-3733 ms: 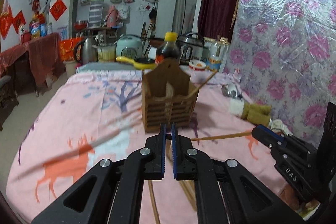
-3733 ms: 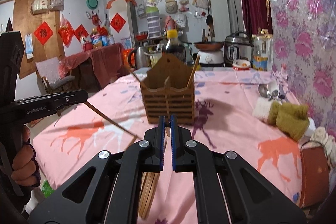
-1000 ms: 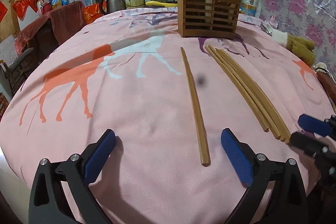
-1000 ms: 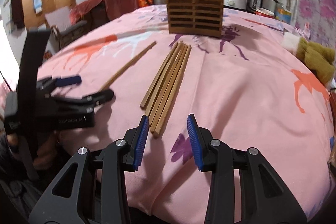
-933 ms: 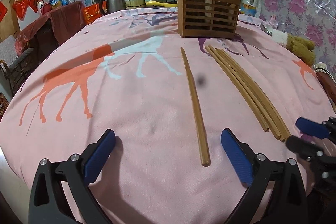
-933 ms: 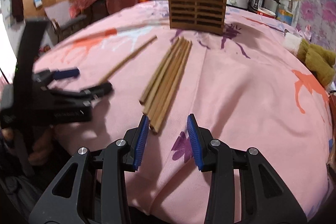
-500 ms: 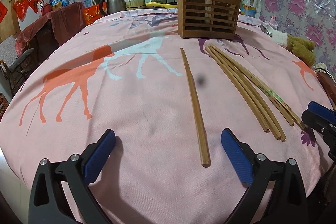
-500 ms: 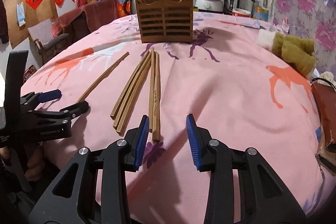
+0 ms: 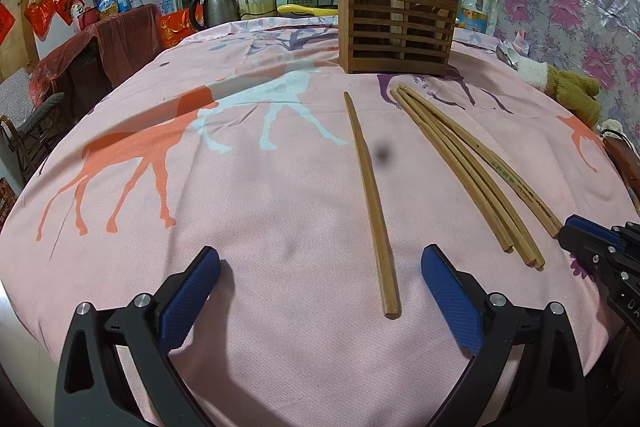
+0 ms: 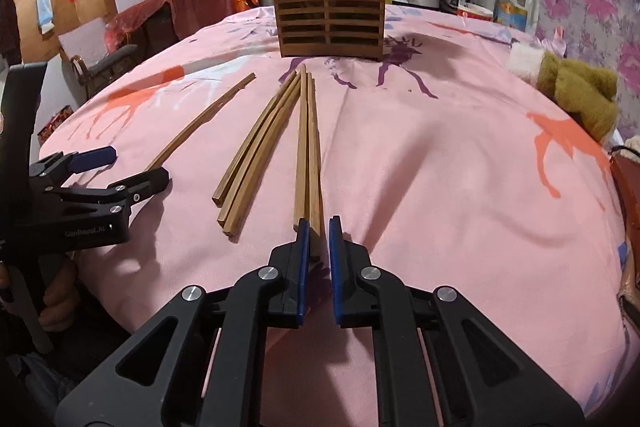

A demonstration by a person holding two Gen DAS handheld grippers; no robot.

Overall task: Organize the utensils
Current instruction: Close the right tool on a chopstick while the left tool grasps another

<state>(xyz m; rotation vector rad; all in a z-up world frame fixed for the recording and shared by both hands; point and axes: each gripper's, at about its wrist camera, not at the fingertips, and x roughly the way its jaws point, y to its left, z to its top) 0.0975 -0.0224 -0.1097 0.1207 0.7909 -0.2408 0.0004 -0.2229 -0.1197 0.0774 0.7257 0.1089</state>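
A slatted wooden holder (image 9: 396, 27) (image 10: 330, 23) stands at the far side of the pink cloth with a few chopsticks upright in it. My left gripper (image 9: 320, 291) (image 10: 108, 167) is open wide, and a single chopstick (image 9: 372, 187) lies on the cloth between its fingers, untouched. A bundle of three chopsticks (image 9: 468, 179) (image 10: 256, 151) lies to the right of it. My right gripper (image 10: 318, 227) (image 9: 572, 231) is closing its jaws on the near ends of a separate pair of chopsticks (image 10: 308, 147), which rests flat on the cloth.
An olive plush toy (image 10: 576, 87) (image 9: 572, 95) lies at the right side of the table. A brown object (image 10: 628, 187) sits at the right edge. A kettle, cookers and bottles crowd behind the holder. The table's near edge curves just under both grippers.
The right gripper's jaws have narrowed around the near ends of two chopsticks, which have swung apart from the bundle. The left gripper has stayed put, open.
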